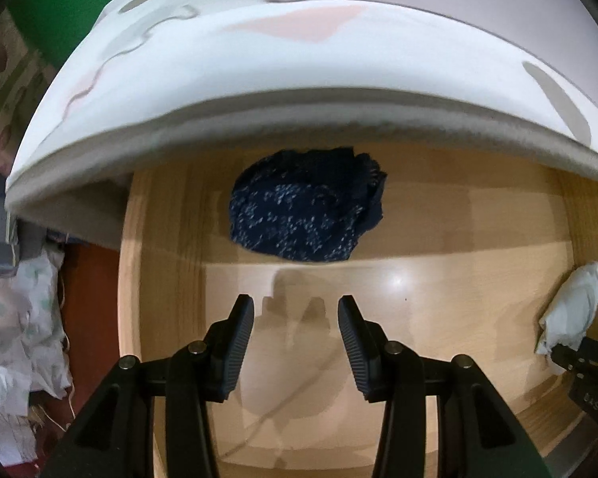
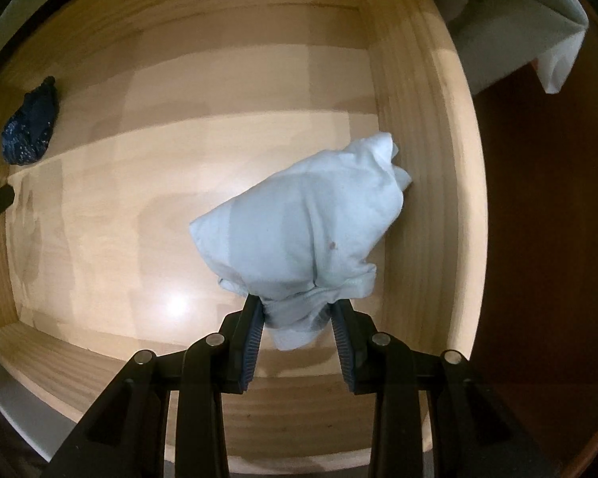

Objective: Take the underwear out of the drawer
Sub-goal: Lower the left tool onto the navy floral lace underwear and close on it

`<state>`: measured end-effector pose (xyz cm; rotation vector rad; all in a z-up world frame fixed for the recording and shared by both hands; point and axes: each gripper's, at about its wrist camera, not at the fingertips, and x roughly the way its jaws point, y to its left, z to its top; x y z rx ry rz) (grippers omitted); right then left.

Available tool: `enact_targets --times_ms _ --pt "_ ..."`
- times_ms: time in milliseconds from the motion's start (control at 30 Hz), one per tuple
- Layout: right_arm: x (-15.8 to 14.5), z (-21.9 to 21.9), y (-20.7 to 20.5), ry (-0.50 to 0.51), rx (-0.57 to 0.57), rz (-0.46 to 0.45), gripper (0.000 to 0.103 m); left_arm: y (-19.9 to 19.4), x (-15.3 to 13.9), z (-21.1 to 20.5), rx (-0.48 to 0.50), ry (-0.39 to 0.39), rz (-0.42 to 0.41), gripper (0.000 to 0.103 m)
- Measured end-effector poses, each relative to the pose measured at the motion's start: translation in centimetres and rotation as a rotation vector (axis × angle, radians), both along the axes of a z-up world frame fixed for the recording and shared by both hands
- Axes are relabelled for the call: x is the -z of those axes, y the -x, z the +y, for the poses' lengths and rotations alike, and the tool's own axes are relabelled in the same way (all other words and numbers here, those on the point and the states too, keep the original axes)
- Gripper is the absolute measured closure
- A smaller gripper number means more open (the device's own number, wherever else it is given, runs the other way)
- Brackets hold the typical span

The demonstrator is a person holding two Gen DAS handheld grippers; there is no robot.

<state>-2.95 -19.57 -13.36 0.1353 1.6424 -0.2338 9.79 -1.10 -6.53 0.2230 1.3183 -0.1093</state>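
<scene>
Right gripper (image 2: 297, 318): we are pinching the white underwear (image 2: 307, 219), bunched at lower centre over the drawer (image 2: 418, 139) floor.
Left gripper (image 1: 296, 318): we are holding it spread, gripping nothing.
Dark underwear (image 1: 307, 207): lying straight ahead of the left gripper, frame centre, long axis crosswise; the left hand is nearer.

The left gripper (image 1: 296, 312) points steeply down, jaws apart and empty; the right gripper (image 2: 298, 314) is clamped on white cloth (image 2: 307, 223).
</scene>
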Motion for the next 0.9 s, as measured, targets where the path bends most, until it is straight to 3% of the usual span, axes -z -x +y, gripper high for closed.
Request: enact_targets --times_ms 500,900 --pt "-0.6 -0.2 -0.7 0.003 -0.015 0.021 0.073 -2.5 1.0 0.3 -0.016 0.063 0.046 0.058" --pt "0.6 0.2 -0.8 -0.003 -0.024 0.028 0.072 -4.2 1.5 0.0 0.003 0.043 0.024 0.058"
